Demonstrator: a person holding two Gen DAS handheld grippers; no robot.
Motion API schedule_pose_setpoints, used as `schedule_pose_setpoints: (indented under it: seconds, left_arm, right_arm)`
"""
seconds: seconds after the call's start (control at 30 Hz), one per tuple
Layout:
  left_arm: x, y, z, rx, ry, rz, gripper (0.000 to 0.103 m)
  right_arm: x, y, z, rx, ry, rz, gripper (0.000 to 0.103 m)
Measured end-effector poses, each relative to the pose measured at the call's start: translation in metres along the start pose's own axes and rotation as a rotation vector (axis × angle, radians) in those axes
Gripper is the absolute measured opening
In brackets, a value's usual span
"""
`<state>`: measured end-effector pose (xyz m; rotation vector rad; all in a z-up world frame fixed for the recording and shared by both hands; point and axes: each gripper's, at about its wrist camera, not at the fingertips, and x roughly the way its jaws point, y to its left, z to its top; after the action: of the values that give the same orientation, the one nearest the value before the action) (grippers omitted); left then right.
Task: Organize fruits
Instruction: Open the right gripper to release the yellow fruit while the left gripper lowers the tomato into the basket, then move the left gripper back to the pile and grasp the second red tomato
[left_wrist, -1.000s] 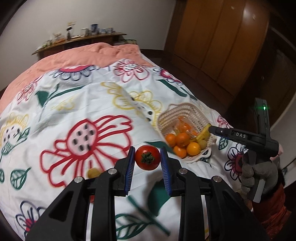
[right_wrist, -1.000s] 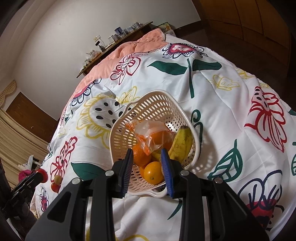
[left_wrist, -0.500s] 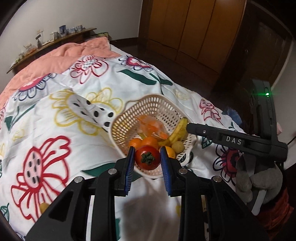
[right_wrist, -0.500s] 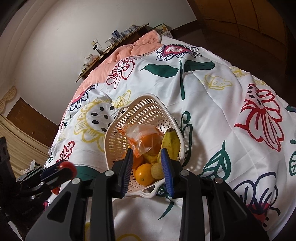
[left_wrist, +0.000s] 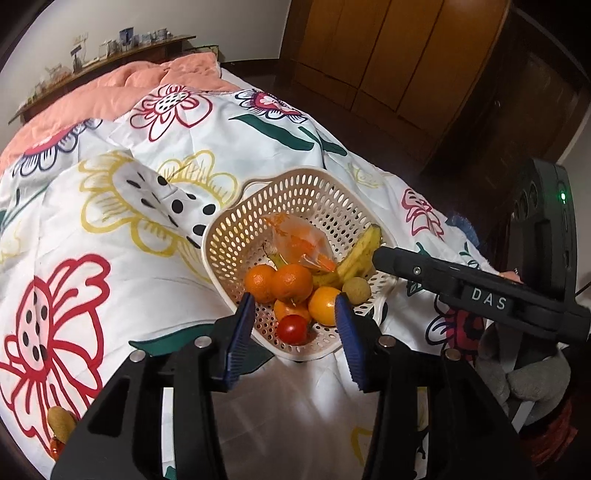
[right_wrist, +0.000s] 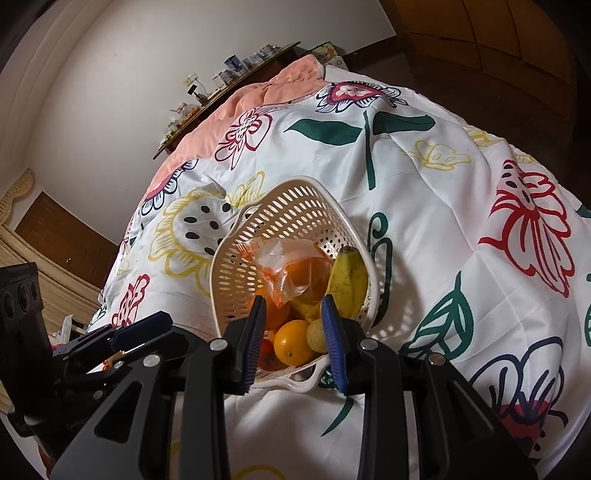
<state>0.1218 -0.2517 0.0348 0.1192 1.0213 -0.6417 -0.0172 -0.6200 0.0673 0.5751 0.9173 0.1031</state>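
Note:
A cream perforated basket (left_wrist: 229, 221) lies tilted on the flowered quilt. It holds several oranges (left_wrist: 291, 282), a banana (left_wrist: 358, 258), a plastic bag (left_wrist: 299, 240), a small yellowish fruit (left_wrist: 356, 290) and a red tomato (left_wrist: 291, 328). My left gripper (left_wrist: 294, 297) hovers over the basket's near rim. Its jaws are opening, and the tomato rests loose in the basket below them, clear of the pads. My right gripper (right_wrist: 292, 301) stays at the basket's near side, nearly closed with nothing between its fingers. From the left wrist it shows at the basket's right rim (left_wrist: 380, 256).
A brownish fruit (left_wrist: 61, 421) and a small orange-red one (left_wrist: 55, 443) lie at the quilt's near left edge. A pink blanket (left_wrist: 110, 96) covers the far end of the bed, with a cluttered shelf (left_wrist: 110, 51) behind. Wooden wardrobe doors (left_wrist: 388, 55) stand on the right. A gloved hand (left_wrist: 517, 380) holds the right gripper.
My left gripper carried the tomato rightwards and down to the basket, then spread its jaws. The tomato dropped in among the oranges. The right gripper kept still.

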Motion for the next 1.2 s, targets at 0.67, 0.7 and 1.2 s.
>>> schedule_pose_setpoints:
  seconds: [0.67,0.7,1.2]
  left_arm:
    - [-0.014,0.018,-0.010,-0.042,-0.031,0.110,0.066]
    - [-0.015,0.019,-0.011,-0.044,-0.034,0.113,0.066]
    - [-0.057,0.049,-0.029,-0.096,-0.119,0.203,0.080]
  right_arm:
    - [0.004,0.009,-0.005,-0.009,0.016,0.010,0.032]
    - [0.004,0.011,-0.006,-0.012,0.017,0.011,0.032]
    - [0.005,0.031,-0.013,-0.046,0.027,0.026,0.057]
